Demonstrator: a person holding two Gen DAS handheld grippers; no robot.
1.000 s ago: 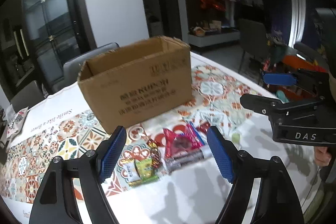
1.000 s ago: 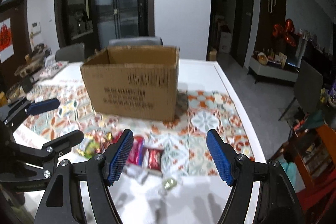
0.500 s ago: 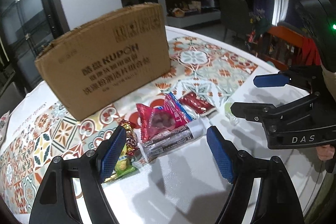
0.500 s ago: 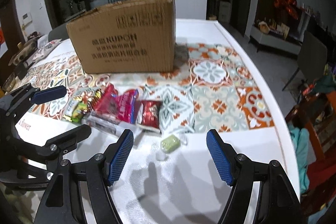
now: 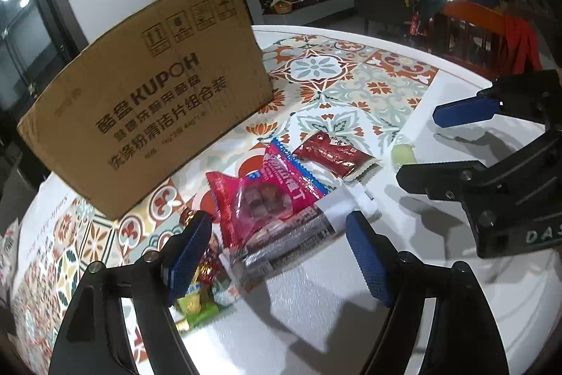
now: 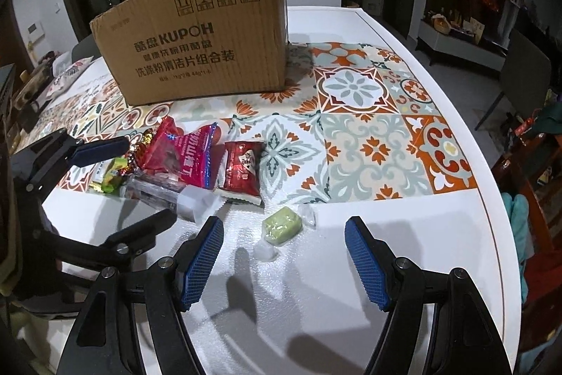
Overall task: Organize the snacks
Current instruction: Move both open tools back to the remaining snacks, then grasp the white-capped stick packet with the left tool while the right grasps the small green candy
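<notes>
Snacks (image 6: 196, 160) are clustered just in front of the cardboard box (image 6: 196, 48). Left gripper (image 5: 277, 255) and right gripper (image 6: 282, 255) are held spread wide, gripping nothing.

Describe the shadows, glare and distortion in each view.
Left wrist view: fisheye bends the cardboard box, room behind is dim, and the silver packet catches glare. Right wrist view: sharp gripper shadows fall on the white table, and black vignette fills the corners.

"KUPOH" plus Chinese print and four handling symbols were read on the cardboard box (image 6: 196, 44); "DAS" was seen on the right gripper (image 5: 421, 143) body; snack wrapper lettering was not legible
</notes>
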